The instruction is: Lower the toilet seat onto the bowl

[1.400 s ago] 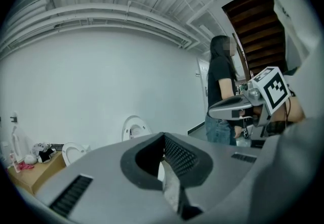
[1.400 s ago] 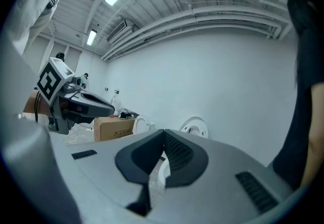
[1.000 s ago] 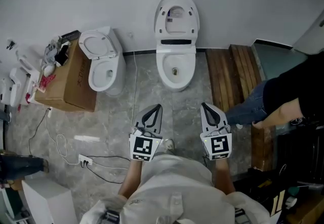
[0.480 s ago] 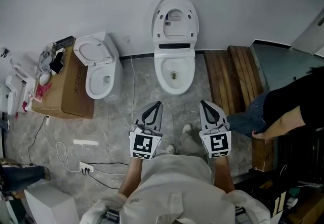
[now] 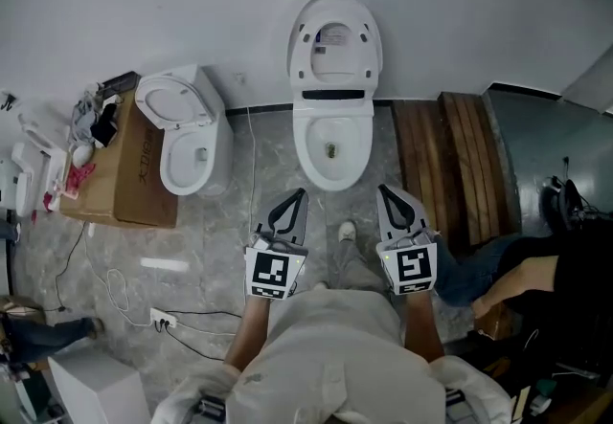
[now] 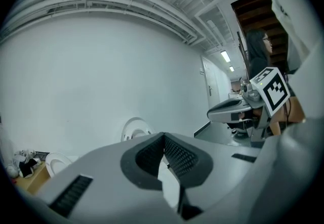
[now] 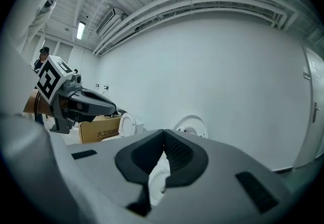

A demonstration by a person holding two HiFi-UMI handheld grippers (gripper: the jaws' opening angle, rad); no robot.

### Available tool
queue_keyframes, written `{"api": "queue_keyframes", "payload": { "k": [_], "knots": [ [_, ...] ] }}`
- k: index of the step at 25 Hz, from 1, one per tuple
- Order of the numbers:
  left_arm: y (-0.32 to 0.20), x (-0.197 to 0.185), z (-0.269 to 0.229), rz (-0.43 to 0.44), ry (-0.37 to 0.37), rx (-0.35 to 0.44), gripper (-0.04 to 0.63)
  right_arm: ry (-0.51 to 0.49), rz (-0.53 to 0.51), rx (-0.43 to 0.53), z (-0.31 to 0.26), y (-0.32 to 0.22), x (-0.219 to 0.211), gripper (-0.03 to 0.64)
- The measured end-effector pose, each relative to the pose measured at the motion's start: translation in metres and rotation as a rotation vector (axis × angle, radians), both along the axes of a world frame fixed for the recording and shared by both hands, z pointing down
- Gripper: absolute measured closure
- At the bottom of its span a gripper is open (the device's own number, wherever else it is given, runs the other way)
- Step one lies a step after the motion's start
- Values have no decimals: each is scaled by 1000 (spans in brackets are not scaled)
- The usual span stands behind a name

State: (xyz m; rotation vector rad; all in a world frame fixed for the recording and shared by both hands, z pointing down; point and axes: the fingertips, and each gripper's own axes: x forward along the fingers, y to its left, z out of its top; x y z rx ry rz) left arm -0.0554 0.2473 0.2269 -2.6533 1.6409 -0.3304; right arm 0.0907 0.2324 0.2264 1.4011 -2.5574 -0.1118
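Floor (image 5: 239, 221): grey marbled tile, running up to a white wall.
Centre, at wall: white toilet (image 5: 332, 149), seat (image 5: 334, 37) upright.
Left of centre: second toilet (image 5: 187, 159), smaller, also white.
Far left: cardboard box (image 5: 129, 178), just beside second toilet.
Right: dark wooden slats (image 5: 450, 168), laid side by side.
Front left: white power strip (image 5: 160, 319); flat white strip (image 5: 165, 264) near it.
Bottom-left corner: white cabinet (image 5: 91, 384), partly out of frame.
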Motion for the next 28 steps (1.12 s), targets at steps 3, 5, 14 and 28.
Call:
{"api": "queue_keyframes", "payload": {
  "k": [3, 5, 14, 28],
  "knots": [
    [-31, 5, 1, -13, -3, -13, 583, -4, -13, -10, 0, -33, 5, 610],
    [-53, 10, -1, -21, -4, -19, 583, -3, -24, -20, -1, -56, 10, 611],
    [-132, 27, -4, -75, -13, -44, 583, -5, -75, -43, -2, -144, 25, 610],
    [-211, 43, 1, -143, -31, -61, 583, -30, -143, -65, 6, -236, 36, 609]
  ]
}}
